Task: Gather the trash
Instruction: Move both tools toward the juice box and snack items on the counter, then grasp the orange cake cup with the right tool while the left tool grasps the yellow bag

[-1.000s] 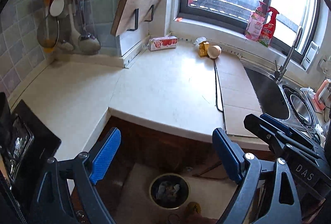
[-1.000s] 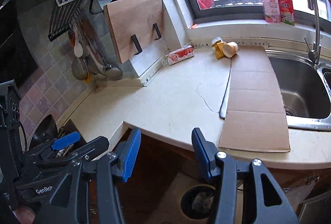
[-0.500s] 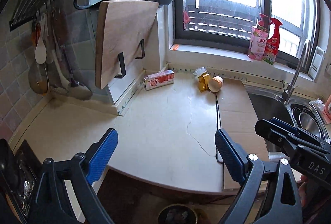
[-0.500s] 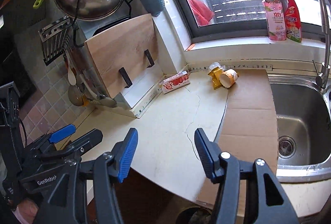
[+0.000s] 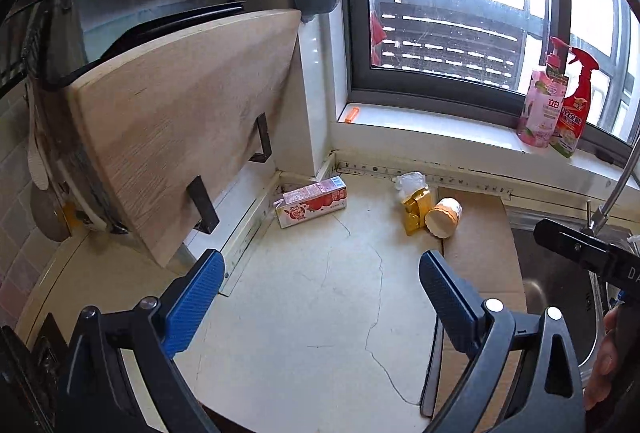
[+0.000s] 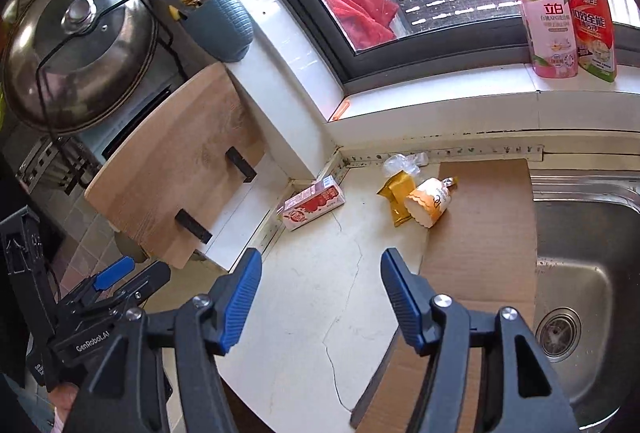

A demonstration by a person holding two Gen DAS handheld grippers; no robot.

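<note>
A pink and white milk carton (image 5: 311,201) lies on its side at the back of the white counter (image 5: 320,293); it also shows in the right wrist view (image 6: 314,205). To its right lie a yellow wrapper (image 5: 416,211), a tipped paper cup (image 5: 443,217) and a crumpled clear plastic bag (image 5: 409,180); the cup (image 6: 429,205) and wrapper (image 6: 398,197) also show in the right wrist view. My left gripper (image 5: 320,273) is open and empty above the counter, short of the trash. My right gripper (image 6: 320,273) is open and empty beside it.
A wooden cutting board (image 5: 180,153) leans in a rack at the left. A cardboard sheet (image 6: 480,233) lies by the steel sink (image 6: 576,273). Two cleaner bottles (image 6: 560,13) stand on the window sill. A pot lid (image 6: 76,49) hangs at upper left.
Both grippers have risen from below the counter edge and moved forward over the counter toward the trash. The floor bin has dropped out of view. Both stay open.
</note>
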